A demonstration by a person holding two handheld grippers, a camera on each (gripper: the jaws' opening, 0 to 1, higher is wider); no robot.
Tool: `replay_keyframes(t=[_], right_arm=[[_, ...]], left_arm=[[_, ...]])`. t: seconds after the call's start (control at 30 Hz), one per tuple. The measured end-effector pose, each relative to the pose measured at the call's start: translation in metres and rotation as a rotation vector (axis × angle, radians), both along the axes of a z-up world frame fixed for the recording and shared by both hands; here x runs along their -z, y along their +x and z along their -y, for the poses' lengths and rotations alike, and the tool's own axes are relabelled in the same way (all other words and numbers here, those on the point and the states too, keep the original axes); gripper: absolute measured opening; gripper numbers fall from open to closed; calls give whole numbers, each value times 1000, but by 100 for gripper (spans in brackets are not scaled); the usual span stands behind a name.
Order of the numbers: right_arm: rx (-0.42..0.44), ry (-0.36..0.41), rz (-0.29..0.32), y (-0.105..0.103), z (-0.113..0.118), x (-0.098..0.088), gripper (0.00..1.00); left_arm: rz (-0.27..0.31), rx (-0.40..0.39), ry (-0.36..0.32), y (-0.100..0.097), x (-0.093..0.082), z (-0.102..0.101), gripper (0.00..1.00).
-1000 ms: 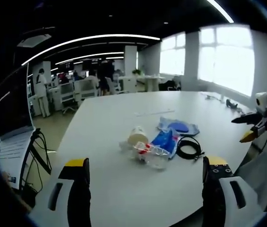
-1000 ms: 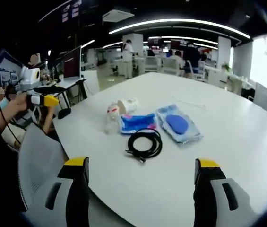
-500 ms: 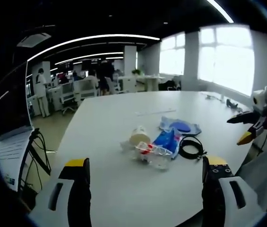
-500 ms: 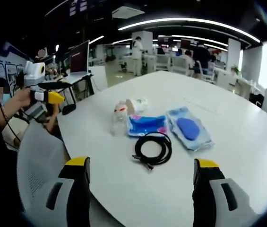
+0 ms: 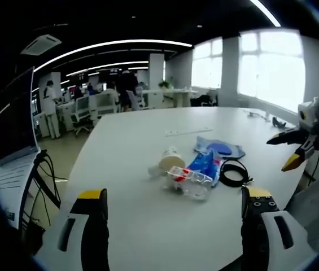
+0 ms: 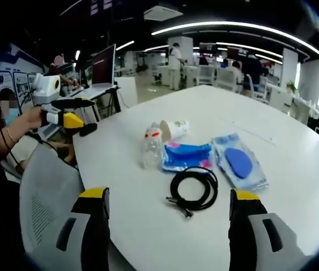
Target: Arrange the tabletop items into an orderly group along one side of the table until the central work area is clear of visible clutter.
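A large white table (image 5: 148,141) sits in an open office, with a small cluster of items near its middle.

In the left gripper view, the left gripper (image 5: 173,226) rises from the bottom edge with its jaws spread wide and nothing between them. Just above it, in the centre of the frame, lie a clear bottle (image 5: 188,182) on its side, a paper cup (image 5: 169,160) tipped over to the bottle's upper left, a blue packet (image 5: 205,165) to the bottle's right, a coiled black cable (image 5: 234,173) right of that, and a clear pouch (image 5: 220,149) with a blue oval inside, above the packet. The right gripper (image 5: 288,149) enters at the right edge, its jaws parted and empty, held off the table.

In the right gripper view, the right gripper (image 6: 167,226) fills the bottom corners, jaws spread. The bottle (image 6: 151,148) stands upright at centre, the cup (image 6: 174,129) lying just above it, the packet (image 6: 187,156) to its right, the pouch (image 6: 240,162) further right, and the cable (image 6: 194,188) below the packet. At the left edge, a hand (image 6: 32,119) holds the left gripper (image 6: 83,115), jaws apart, beside the table's edge. A grey chair (image 6: 46,197) sits at lower left.
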State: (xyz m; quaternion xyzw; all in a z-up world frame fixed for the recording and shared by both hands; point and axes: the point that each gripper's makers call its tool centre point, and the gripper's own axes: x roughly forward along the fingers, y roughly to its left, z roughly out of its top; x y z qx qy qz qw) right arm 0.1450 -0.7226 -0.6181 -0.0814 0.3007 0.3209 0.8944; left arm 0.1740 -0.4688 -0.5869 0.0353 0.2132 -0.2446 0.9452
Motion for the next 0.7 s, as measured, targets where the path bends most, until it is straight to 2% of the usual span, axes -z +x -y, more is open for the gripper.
replay_keyframes(t=[0.23, 0.5, 0.7], right_arm=[[-47, 12, 1, 12, -19, 2, 83], [-78, 44, -10, 25, -42, 5, 79], [-105, 28, 3, 38, -56, 10, 77]], left_arm=[[16, 14, 3, 6, -1, -2, 98], [12, 40, -54, 14, -2, 1, 98], [-1, 54, -36, 20, 7, 2, 97]])
